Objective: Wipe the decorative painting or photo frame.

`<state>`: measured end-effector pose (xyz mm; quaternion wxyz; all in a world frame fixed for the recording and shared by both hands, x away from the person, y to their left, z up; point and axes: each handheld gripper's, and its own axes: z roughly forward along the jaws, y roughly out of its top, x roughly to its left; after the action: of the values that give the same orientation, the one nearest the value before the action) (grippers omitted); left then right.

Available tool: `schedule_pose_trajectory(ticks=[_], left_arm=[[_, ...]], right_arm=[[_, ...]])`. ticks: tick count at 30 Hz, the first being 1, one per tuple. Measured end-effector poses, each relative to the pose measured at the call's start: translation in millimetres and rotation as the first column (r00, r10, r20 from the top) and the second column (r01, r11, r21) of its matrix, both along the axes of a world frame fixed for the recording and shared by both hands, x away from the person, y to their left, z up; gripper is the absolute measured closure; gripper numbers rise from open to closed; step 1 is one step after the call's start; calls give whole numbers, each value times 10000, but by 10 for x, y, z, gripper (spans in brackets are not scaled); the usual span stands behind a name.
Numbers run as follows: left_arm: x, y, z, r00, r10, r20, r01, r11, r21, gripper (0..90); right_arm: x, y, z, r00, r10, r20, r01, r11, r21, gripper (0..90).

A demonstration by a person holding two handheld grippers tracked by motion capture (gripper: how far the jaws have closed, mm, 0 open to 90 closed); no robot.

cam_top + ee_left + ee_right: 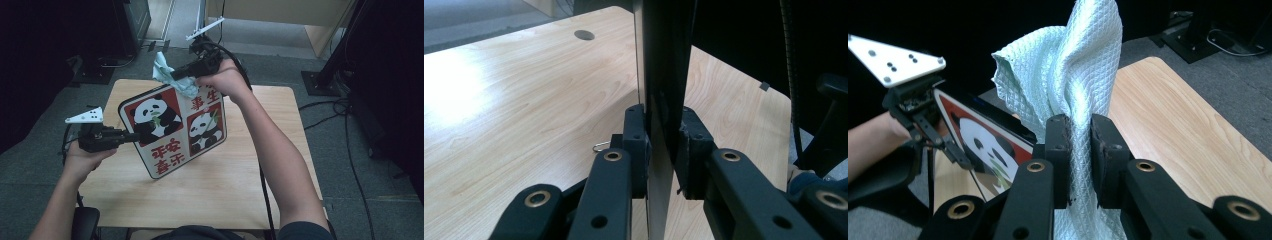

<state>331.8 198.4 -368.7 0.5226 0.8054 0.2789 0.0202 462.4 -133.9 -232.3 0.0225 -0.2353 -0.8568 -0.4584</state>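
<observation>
Gripping the near left edge of a panda board (172,130), the left gripper (131,137) holds it tilted up off the wooden table (215,195), printed face turned toward the person; in the left gripper view the board (664,75) runs edge-on between the two black jaws, whose pads (636,145) press on both of its sides. The board carries two panda pictures on red squares and red characters on a white ground, with a dark rim around it. The right gripper (175,74), held in the right hand (227,80) over the far side of the table, is clamped on a pale green cloth (172,75) with a quilted diamond weave; the cloth lies against the upper corner of the board. In the right gripper view the cloth (1073,75) rises in a twisted bunch from between the closed jaws, and the left gripper (955,152) shows beyond it at the board's edge (980,140). A paper clip (600,146) lies on the table just beside the left gripper's jaw.
</observation>
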Motion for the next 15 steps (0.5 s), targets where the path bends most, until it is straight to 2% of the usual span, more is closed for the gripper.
schedule_pose_trajectory(ticks=[6, 15], left_arm=[[1, 0, 3, 10000, 27, -15, -26, 10000, 37, 780], [7, 5, 5, 9999, 110, -93, -110, 9999, 17, 781]], right_arm=[[50, -75, 1, 9999, 52, 113, -51, 10000, -62, 801], [82, -220, -8, 9989, -396, 257, 397, 9992, -29, 802]])
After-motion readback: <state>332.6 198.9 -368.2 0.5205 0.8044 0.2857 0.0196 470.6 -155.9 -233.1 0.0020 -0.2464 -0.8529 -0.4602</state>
